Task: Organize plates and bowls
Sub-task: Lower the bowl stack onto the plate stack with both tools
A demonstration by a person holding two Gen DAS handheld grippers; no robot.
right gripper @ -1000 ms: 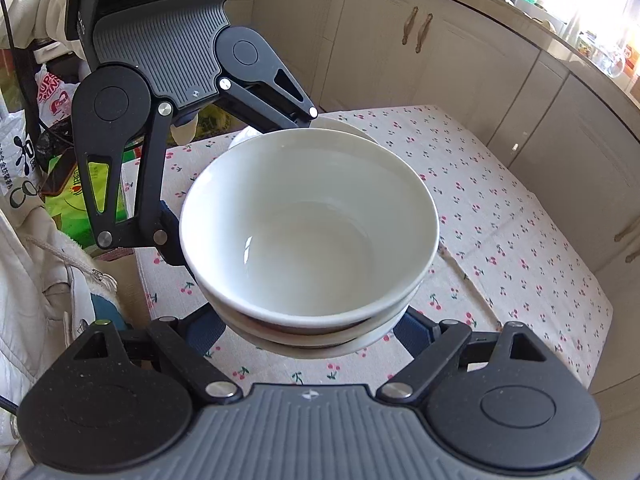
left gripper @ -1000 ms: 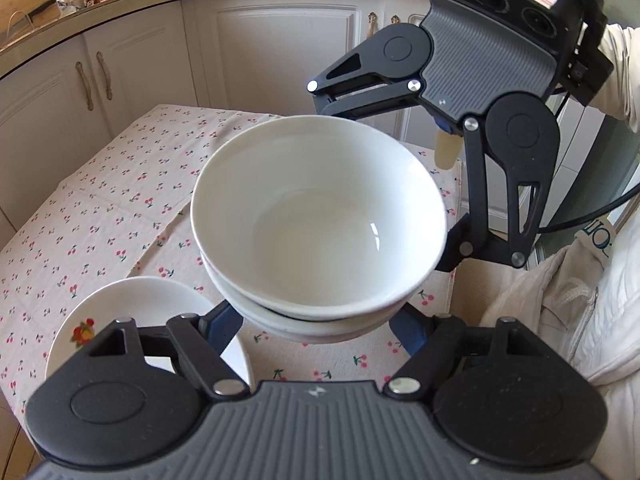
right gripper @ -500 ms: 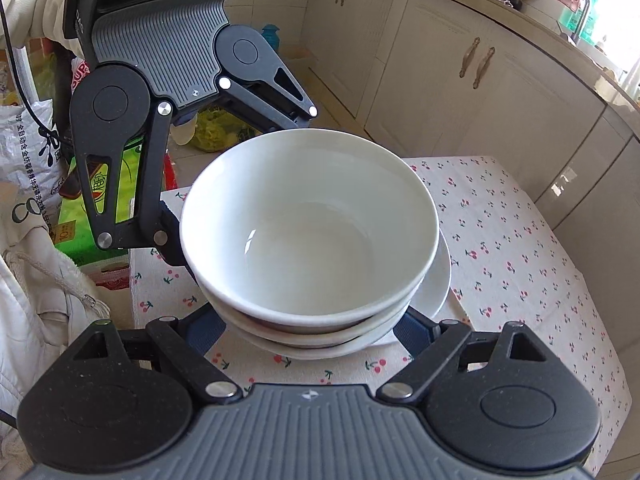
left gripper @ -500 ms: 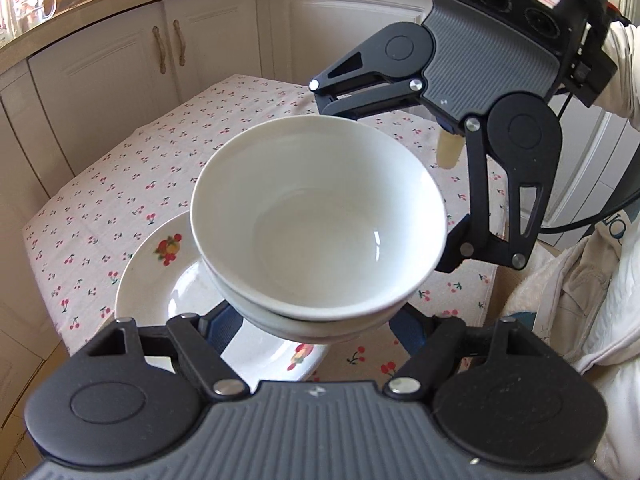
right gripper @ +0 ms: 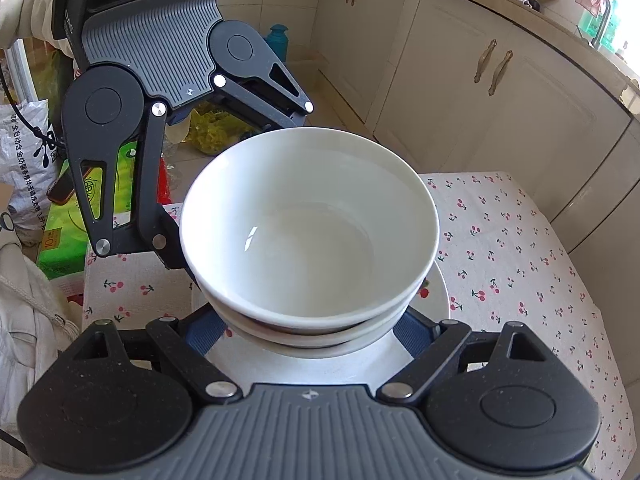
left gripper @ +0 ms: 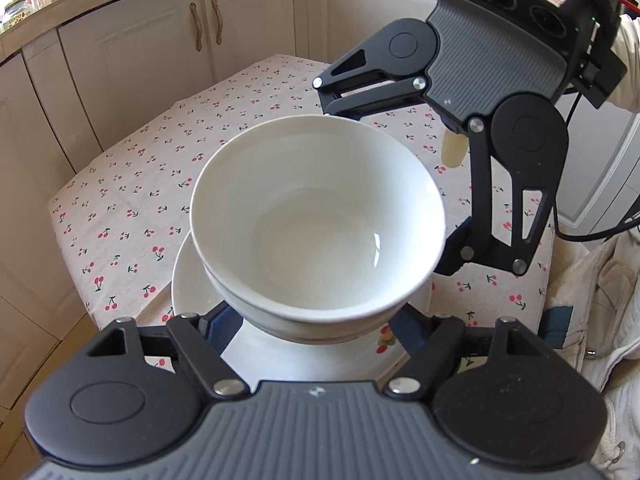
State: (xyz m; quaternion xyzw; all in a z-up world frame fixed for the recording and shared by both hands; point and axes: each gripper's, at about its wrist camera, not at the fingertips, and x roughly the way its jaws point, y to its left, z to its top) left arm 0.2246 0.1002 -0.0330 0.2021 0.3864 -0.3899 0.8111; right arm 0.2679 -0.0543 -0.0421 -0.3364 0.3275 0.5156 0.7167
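- Where the two views meet at frame centre, a stack of bowls [left gripper: 316, 224] sits: two nested, glossy white ceramic, round and deep, smooth inside with one small glint.
- Left gripper [left gripper: 316, 320]: matte black linkages, ribbed grey body, blue pads; its two fingers [left gripper: 218, 326] are spread wide and press on the lower bowl's opposite sides at the bottom of the left wrist view.
- Right gripper [right gripper: 310, 326]: same build; fingers likewise apart and clamped on the stack from the facing side, blue pads [right gripper: 204, 332] against the lower bowl.
- Plate [left gripper: 188, 280]: flat, white, glazed, with a small fruit motif near its rim; lies directly beneath the stack, lower centre in both views. Whether the bowls touch it cannot be told.
- Tablecloth [left gripper: 140, 184]: cream woven fabric printed with small red cherries, covering a rectangular table.
- Cabinets [left gripper: 160, 52]: cream panelled doors with slim curved metal handles, upper left of the left wrist view.
- Green carton [right gripper: 60, 232]: left edge of the right wrist view.
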